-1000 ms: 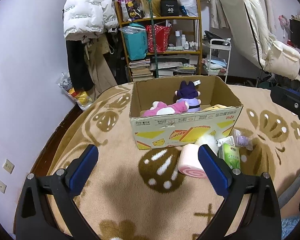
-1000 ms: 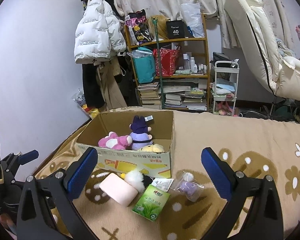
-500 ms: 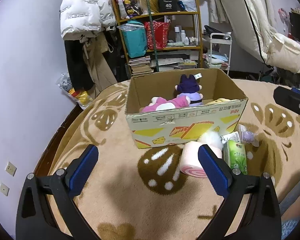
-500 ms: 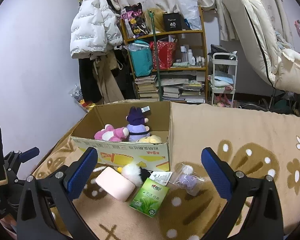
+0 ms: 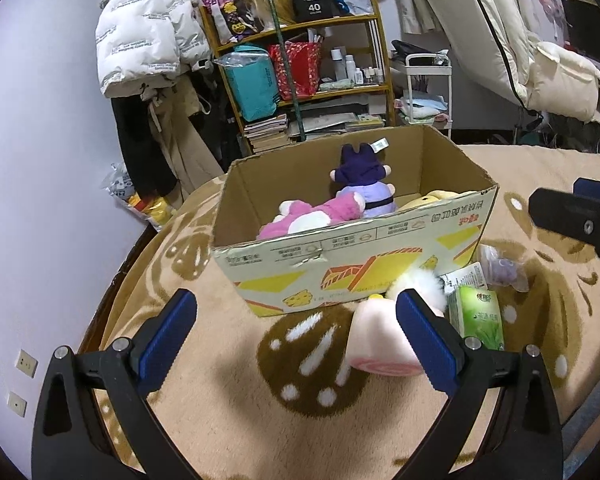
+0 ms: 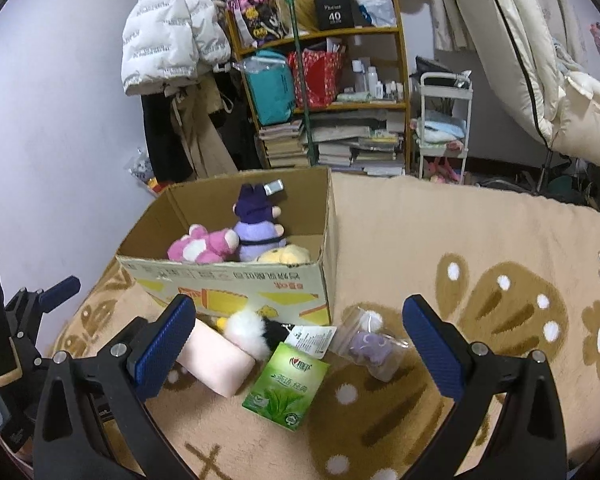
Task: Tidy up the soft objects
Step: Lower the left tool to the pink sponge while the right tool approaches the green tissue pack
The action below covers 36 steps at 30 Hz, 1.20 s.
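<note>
A cardboard box (image 5: 340, 248) (image 6: 236, 280) stands on the beige blanket and holds a pink plush (image 5: 316, 216) (image 6: 202, 246), a purple plush (image 5: 364, 184) (image 6: 258, 224) and a yellow plush (image 6: 284, 256). In front of it lie a pink roll cushion (image 5: 374, 344) (image 6: 214, 362), a white and black fluffy toy (image 6: 252, 330), a green tissue pack (image 5: 480, 316) (image 6: 286, 384) and a bagged purple toy (image 5: 502, 270) (image 6: 370, 346). My left gripper (image 5: 296, 336) is open and empty, short of the box. My right gripper (image 6: 300, 344) is open and empty above the tissue pack.
A cluttered shelf (image 5: 300, 64) with books and bags stands behind the box, with a white jacket (image 5: 144, 36) hung on the wall at the left. A white cart (image 6: 444, 120) and a cream recliner (image 6: 540, 60) stand at the right. The blanket's left edge drops to the floor.
Both grippers have moved forward and closer to the box and the loose items. Both stay open and empty.
</note>
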Available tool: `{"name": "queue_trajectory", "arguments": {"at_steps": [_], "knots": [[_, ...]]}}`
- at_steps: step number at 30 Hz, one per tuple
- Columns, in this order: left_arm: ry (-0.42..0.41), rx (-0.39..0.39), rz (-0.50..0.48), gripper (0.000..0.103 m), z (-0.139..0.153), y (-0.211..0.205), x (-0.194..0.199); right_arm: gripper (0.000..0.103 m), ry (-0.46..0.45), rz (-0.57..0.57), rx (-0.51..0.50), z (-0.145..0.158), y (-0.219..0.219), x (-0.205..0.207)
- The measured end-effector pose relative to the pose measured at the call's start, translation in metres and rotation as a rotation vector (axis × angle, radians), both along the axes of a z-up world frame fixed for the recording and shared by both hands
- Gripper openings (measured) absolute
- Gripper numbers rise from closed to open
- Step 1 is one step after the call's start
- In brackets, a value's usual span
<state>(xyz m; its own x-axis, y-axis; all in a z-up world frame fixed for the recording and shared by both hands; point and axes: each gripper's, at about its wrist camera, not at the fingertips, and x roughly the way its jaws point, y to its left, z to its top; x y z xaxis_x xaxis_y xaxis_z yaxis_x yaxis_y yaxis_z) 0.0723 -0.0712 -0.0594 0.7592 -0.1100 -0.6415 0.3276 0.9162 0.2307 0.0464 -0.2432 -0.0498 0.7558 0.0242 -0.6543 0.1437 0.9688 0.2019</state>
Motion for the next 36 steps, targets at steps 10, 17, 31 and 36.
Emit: {"name": "queue_trajectory", "arguments": {"at_steps": [10,17,31,36], "knots": [[0.059,-0.015,-0.02,0.099,-0.013,-0.005,0.01,0.103,0.066,-0.022,0.009,-0.017,-0.003,0.01],[0.112,-0.021,-0.045,0.099,-0.026,-0.008,0.015,0.103,0.121,-0.05,0.079,-0.031,-0.013,0.013],[0.167,-0.027,-0.126,0.099,-0.043,-0.023,0.007,0.103,0.205,-0.076,0.16,-0.058,-0.014,0.02],[0.211,-0.053,-0.139,0.099,-0.05,-0.024,0.009,0.103,0.253,-0.088,0.171,-0.071,-0.015,0.025]]}}
